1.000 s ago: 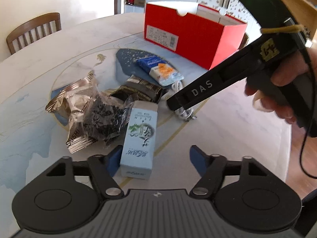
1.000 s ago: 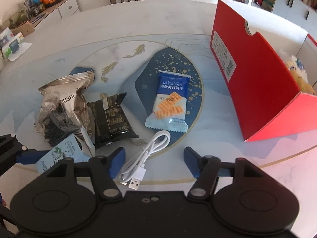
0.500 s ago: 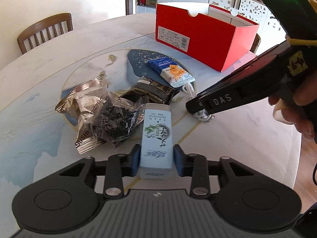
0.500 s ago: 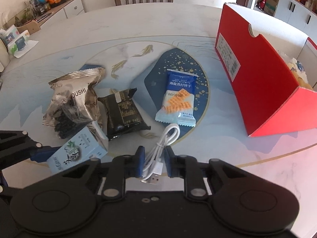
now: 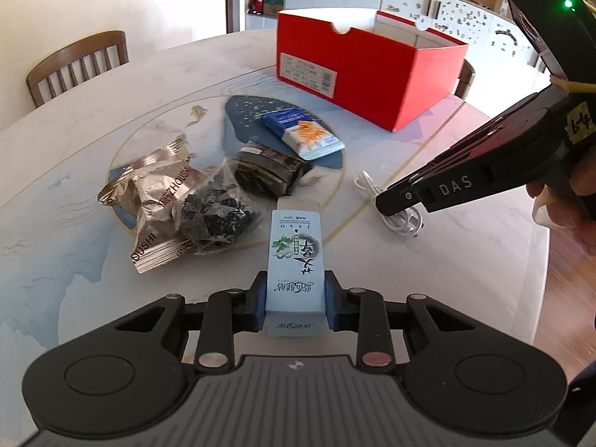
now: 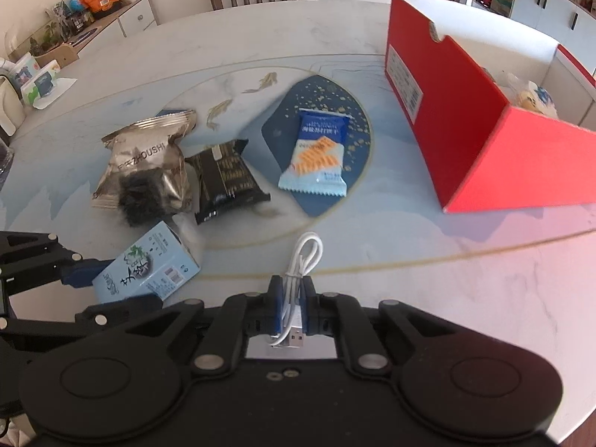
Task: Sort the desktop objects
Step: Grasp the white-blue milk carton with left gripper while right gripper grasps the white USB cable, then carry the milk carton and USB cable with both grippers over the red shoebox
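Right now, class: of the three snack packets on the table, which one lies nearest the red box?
The blue-and-white cracker packet, on the dark blue patch; the black packet and silver packet lie farther off.

Your desk (image 5: 465,260) looks like glossy marble; the red box (image 5: 372,85) matt cardboard, the silver snack bag (image 6: 149,156) crinkled shiny foil.

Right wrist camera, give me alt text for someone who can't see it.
The right gripper is shut on a coiled white USB cable above a marbled table. Beyond lie three snack packets and an open red box; at left, the left gripper clamps a pale blue carton.
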Tool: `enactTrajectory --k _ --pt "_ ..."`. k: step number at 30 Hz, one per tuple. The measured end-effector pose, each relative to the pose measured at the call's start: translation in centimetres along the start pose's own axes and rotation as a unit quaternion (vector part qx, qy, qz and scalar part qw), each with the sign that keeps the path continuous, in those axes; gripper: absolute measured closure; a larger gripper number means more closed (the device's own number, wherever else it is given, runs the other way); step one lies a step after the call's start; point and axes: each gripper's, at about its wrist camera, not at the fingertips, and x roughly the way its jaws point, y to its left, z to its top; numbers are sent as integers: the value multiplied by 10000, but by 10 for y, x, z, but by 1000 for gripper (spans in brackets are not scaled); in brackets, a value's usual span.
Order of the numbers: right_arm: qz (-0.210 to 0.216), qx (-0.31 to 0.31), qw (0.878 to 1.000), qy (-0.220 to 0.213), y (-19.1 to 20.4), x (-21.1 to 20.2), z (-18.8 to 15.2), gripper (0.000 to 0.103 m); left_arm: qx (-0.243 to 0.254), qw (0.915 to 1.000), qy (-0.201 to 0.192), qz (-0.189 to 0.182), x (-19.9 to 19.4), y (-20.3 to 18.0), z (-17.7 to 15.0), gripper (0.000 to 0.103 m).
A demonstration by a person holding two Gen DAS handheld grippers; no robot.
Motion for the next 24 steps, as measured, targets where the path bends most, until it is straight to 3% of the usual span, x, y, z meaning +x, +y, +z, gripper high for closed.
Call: enactTrajectory --k 14,24 --pt "68 69 10000 -22 -6 -24 -21 98 3 9997 -129 -221 -21 -14 0 75" --pt "167 275 9993 -210 -18 -45 -10 98 -215 9991 -246 -285 -33 -11 12 75"
